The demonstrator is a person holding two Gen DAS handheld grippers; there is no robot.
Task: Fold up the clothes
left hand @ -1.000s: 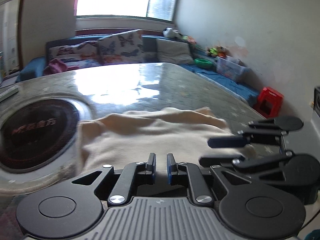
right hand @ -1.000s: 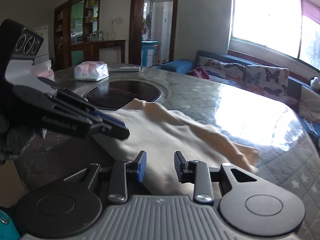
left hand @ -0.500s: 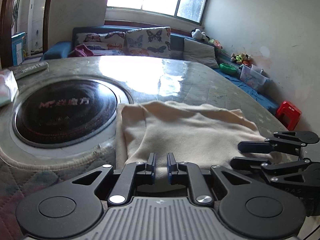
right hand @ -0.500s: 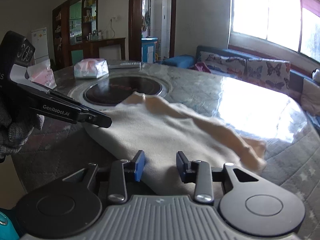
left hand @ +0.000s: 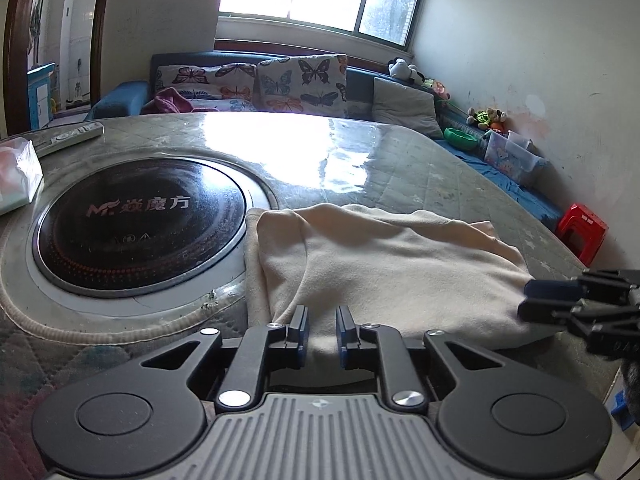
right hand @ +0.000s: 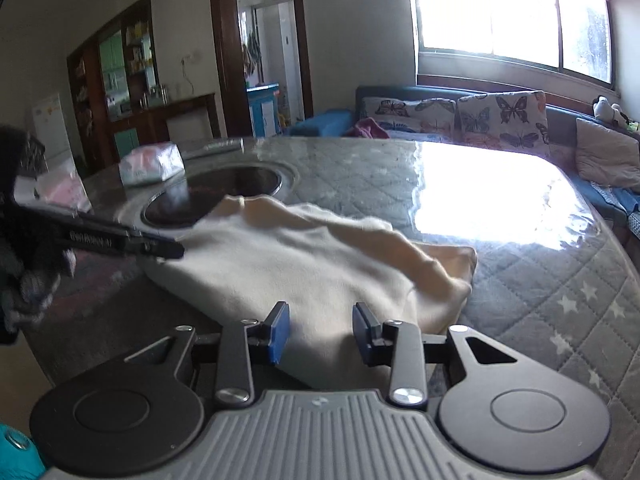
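Cream garment [left hand: 392,268] lies on the bench [left hand: 360,168], near edge, just right of the round black cooktop [left hand: 140,216] set into the surface; its left edge overlaps the cooktop's pale rim. It is already doubled over at least once: layered edges show along the left side, and in the right wrist view a rolled fold runs to a bunched corner [right hand: 452,268] on the right. Shape is roughly a rectangle but lumpy, not flat. Left hand-held gripper [left hand: 322,326] sits at the near hem, jaws a narrow gap apart with cloth between them; whether the pads pinch it I cannot tell. Right hand-held gripper [right hand: 320,330] is spread wider over the near hem, no pinch visible. Judgement: task is midway, with a further fold and smoothing left. Tissue pack [right hand: 150,164] and remote [left hand: 70,138] lie far left, well apart.
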